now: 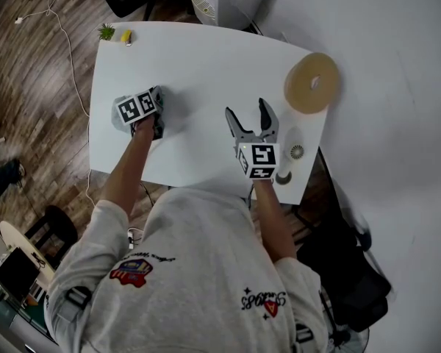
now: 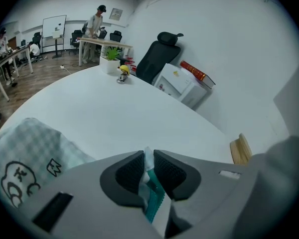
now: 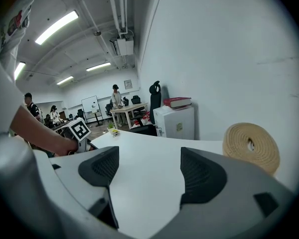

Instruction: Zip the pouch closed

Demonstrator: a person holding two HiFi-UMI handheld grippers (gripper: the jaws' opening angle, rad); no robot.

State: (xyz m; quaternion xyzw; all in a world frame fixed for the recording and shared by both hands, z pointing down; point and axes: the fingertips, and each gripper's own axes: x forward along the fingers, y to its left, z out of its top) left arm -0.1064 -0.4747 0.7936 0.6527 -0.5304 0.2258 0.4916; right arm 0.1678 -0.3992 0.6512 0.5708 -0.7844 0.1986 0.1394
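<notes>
Left tongs (image 2: 148,159) pinch the cut-off pouch's (image 2: 25,148) zipper edge (image 2: 152,199); right tongs (image 3: 148,169) gape empty.

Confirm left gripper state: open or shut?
Shut on the pouch: the left gripper has its pads pressed on the pouch's teal zipper edge.

top: light grey sweatshirt (image 1: 198,263), loose fit, sleeves (image 1: 95,234) bunched and ending near the elbows
back prints: red-and-blue graphic (image 1: 131,272) on the left side; black script lettering (image 1: 264,300) with a small red mark on the right
shoulders: dark strap piece (image 1: 77,296) at each shoulder, detail too small to tell
left gripper (image 2: 148,158): light grey plastic shell, dark grey ribbed pads (image 2: 127,171), dark rectangular slot in the shell
right gripper (image 1: 248,110): same light grey shell, dark ribbed pads (image 3: 100,169), two tapering jaws
left marker cube (image 1: 137,107): white faces, black square codes
right marker cube (image 1: 259,160): white faces, black square codes
</notes>
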